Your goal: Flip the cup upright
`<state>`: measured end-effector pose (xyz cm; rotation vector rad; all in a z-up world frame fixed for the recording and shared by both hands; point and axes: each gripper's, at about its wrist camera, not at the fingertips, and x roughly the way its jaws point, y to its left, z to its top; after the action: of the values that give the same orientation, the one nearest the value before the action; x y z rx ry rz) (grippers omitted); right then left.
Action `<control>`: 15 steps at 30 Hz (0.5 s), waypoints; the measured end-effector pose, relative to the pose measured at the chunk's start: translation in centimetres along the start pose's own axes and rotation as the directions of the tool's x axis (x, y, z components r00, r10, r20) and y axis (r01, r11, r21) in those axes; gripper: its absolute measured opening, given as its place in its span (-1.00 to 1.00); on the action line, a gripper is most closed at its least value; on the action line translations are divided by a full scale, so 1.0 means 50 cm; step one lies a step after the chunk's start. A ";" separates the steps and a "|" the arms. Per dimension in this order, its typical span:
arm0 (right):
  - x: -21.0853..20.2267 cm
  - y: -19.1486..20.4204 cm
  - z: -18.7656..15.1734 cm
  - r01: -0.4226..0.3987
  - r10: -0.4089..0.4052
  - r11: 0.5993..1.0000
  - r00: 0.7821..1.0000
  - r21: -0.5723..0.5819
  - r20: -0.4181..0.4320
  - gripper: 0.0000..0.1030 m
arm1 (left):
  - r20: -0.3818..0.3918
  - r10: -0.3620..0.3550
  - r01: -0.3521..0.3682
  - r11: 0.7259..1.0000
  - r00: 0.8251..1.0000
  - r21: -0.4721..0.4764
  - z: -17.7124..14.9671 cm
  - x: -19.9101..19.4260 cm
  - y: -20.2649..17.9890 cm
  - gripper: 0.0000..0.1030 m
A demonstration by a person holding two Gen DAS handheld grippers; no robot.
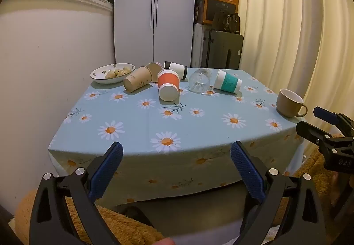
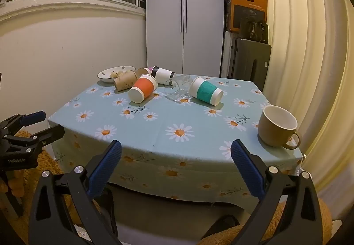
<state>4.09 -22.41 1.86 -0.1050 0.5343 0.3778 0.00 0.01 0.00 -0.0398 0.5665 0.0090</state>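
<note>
Several cups lie on their sides at the far part of the table: a brown paper cup (image 1: pixel 137 78) (image 2: pixel 125 81), an orange cup (image 1: pixel 168 84) (image 2: pixel 143 88), a black-and-white cup (image 1: pixel 176 68) (image 2: pixel 163 74), a clear glass (image 1: pixel 200 81) (image 2: pixel 178 87) and a teal cup (image 1: pixel 227 81) (image 2: pixel 205 90). A tan mug (image 1: pixel 288 103) (image 2: pixel 277 125) stands upright at the right edge. My left gripper (image 1: pixel 176 152) is open and empty before the table's near edge. My right gripper (image 2: pixel 176 150) is open and empty, also short of the near edge.
A white bowl of food (image 1: pixel 111 72) (image 2: pixel 115 73) sits at the far left corner. The table has a blue daisy cloth (image 1: pixel 177 125) (image 2: pixel 177 116). A wall is to the left, a cupboard behind, boxes and a curtain to the right. An orange fluffy rug lies below.
</note>
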 end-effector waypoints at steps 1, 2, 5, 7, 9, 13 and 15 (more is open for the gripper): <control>0.000 0.000 0.000 -0.003 0.003 1.000 1.000 0.000 0.001 0.90 | 0.004 -0.007 0.007 1.000 1.000 -0.012 0.000 0.000 0.001 0.85; 0.001 0.000 0.000 -0.005 0.005 1.000 1.000 0.001 -0.001 0.90 | 0.004 -0.007 0.007 1.000 1.000 -0.009 0.000 -0.001 0.001 0.85; 0.002 0.001 0.000 -0.006 0.006 1.000 1.000 0.000 0.005 0.90 | 0.005 -0.005 0.005 1.000 1.000 -0.002 -0.001 -0.002 0.001 0.85; 0.000 0.001 0.000 -0.004 0.004 1.000 1.000 0.000 0.010 0.90 | 0.002 -0.006 0.006 1.000 1.000 -0.002 -0.006 0.004 0.003 0.85; 0.000 0.001 0.000 -0.004 0.004 1.000 1.000 -0.001 0.009 0.90 | -0.007 -0.004 0.004 1.000 1.000 0.003 -0.003 0.005 0.003 0.85; 0.000 0.003 0.002 -0.008 0.008 1.000 1.000 0.000 0.010 0.90 | -0.007 -0.002 0.002 1.000 1.000 0.002 -0.004 0.007 0.002 0.85; -0.001 0.006 0.002 -0.007 0.007 1.000 1.000 -0.001 0.009 0.90 | -0.009 -0.003 0.003 1.000 1.000 0.001 -0.003 0.008 0.003 0.85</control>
<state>4.01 -22.13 1.98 -0.1019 0.5254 0.3852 0.27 0.14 -0.37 -0.0393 0.5756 0.0059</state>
